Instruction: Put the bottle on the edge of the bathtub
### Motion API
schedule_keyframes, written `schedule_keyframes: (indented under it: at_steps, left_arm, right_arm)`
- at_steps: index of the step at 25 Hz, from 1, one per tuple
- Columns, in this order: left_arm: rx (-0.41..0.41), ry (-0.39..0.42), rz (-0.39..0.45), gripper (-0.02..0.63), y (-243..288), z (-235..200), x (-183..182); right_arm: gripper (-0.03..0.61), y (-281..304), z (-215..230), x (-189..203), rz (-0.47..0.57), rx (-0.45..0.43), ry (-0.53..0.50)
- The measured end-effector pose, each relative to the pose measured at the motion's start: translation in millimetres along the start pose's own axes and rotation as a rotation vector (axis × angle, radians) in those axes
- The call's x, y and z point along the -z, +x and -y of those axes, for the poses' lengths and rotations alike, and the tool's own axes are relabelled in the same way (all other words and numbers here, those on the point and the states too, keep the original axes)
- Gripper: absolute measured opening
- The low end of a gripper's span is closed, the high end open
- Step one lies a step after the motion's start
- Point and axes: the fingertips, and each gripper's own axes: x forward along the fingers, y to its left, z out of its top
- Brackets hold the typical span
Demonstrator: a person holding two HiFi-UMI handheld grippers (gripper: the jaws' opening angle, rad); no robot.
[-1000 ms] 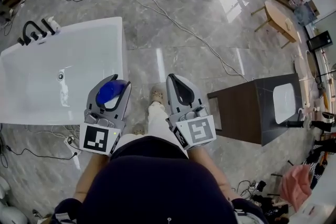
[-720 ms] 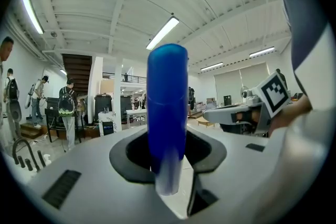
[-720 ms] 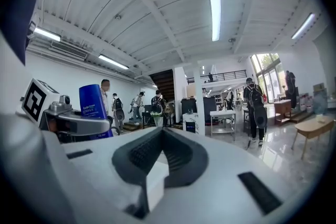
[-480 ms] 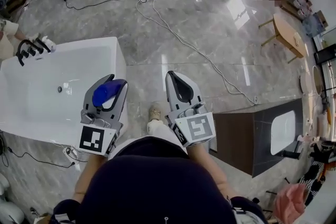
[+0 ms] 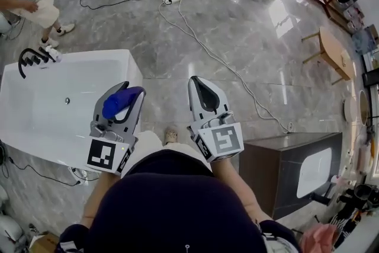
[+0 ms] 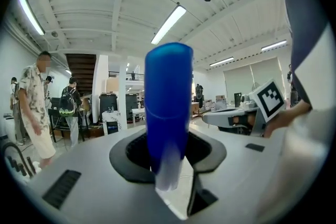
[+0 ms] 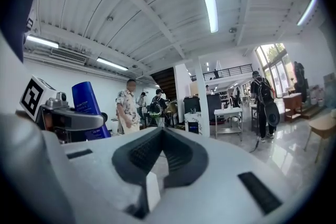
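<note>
Bottle point(image 5: 117, 105): smooth blue plastic, cylindrical, flat rounded top, with a faint seam ring partway down. The left gripper point(image 5: 131, 89) is clamped on it. The grey fingers point(image 6: 79, 165) press either side, and the bottle sits in their black ribbed hollow with its upper part sticking out past the tips.

Right gripper point(image 5: 200, 83): fingers together with nothing between them, only the dark diamond-shaped hollow showing.

Bathtub point(image 5: 135, 71): glossy white, rectangular, with a black curved faucet point(image 5: 29, 57) at the far left corner. The floor is polished grey marble tile.

Head view: the bottle overlaps the tub's right end. It is held in the gripper and is not resting on the rim.

The left gripper view alone shows the seam. The right gripper view alone shows white print on the bottle's side. Both gripper views show a person point(image 6: 34, 105) in a patterned shirt.
</note>
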Motion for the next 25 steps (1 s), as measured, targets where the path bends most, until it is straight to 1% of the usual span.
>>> schedule_keyframes:
  at_steps: [6, 9, 11, 13, 17, 21, 25]
  left_arm:
    - [-0.013, -0.002, -0.025, 0.147, 23, -8, -1]
    - [-0.005, -0.004, -0.030, 0.147, 43, -19, 0]
    - [0.006, -0.006, -0.036, 0.147, 60, -30, 3]
    - [0.017, -0.012, -0.039, 0.147, 81, -43, 6]
    - [0.055, -0.015, -0.039, 0.147, 132, -70, 8]
    - [0.087, -0.001, -0.040, 0.147, 190, -111, -2]
    - [0.127, 0.021, -0.009, 0.147, 242, -149, -18]
  right_arm:
    - [0.002, 16, 16, 9, -0.027, -0.010, 0.036]
    - [0.002, 33, 28, 6, -0.048, 0.008, 0.021]
    - [0.002, 48, 35, 6, -0.039, 0.002, 0.006]
    - [0.002, 65, 47, 4, -0.035, 0.018, 0.002]
    - [0.002, 111, 77, -1, -0.052, 0.084, 0.008]
    - [0.002, 172, 100, -12, -0.029, 0.080, -0.018]
    - [0.002, 232, 124, -25, -0.036, 0.113, -0.021]
